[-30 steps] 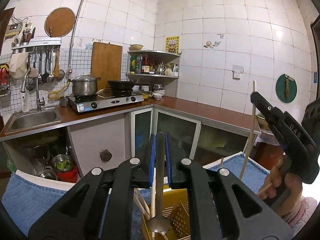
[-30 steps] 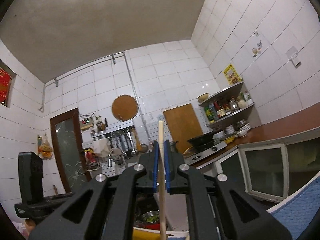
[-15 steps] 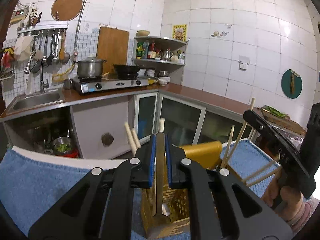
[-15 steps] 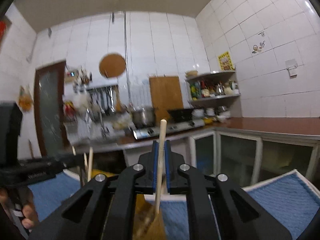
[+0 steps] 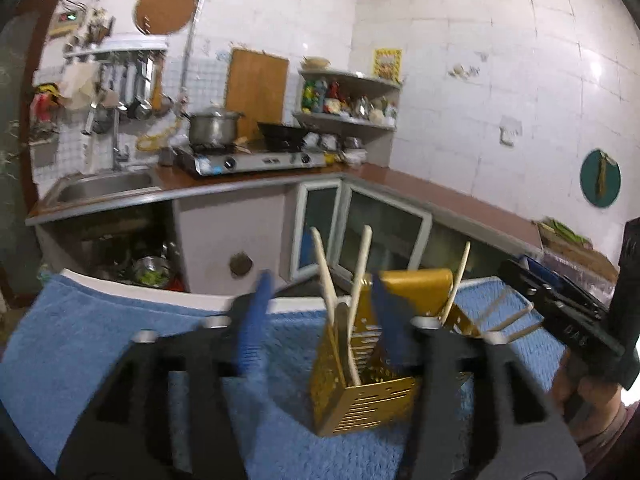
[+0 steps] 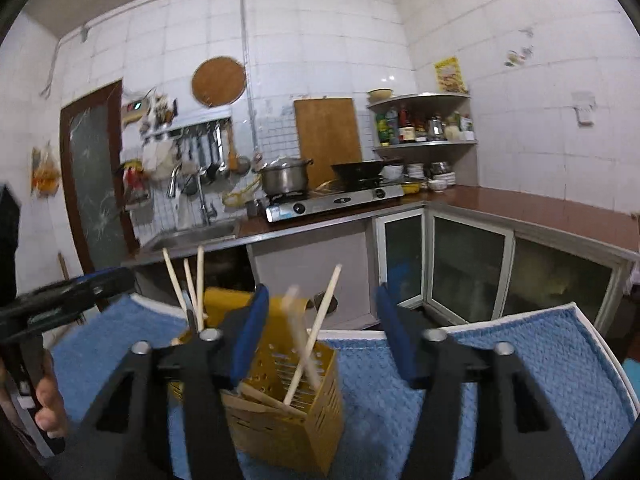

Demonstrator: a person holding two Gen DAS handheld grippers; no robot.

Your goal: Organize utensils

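L fingers (image 5: pixel 316 316) + R fingers (image 6: pixel 316 332) opening, nothing gripped now; spoon (image 5: pixel 340 328) + chopstick (image 6: pixel 312 340) just dropped into caddy (image 6: pixel 288 400). Both sorted; next fetch.

A perforated yellow utensil holder (image 6: pixel 280 396) stands upright on blue towel (image 6: pixel 500 360), wooden chopsticks (image 6: pixel 316 328) leaning inside.

Utensil holder (image 6: pixel 316 384): perforated sheet, matt golden yellow, looks like painted metal or plastic; cannot tell which.
Chopsticks (image 6: pixel 316 326): pale, bare wood or bamboo, matt.
Towel (image 6: pixel 500 364): blue cloth, rough waffle weave.
Fingers (image 6: pixel 250 326): blue ribbed pads, rubbery; black matt plastic arms with bright metal pins.
Pot (image 6: pixel 285 177): brushed steel, dull shine.
Wall tiles (image 6: pixel 520 60): white, glossy.
Cutting board (image 6: pixel 328 136): smooth wood.
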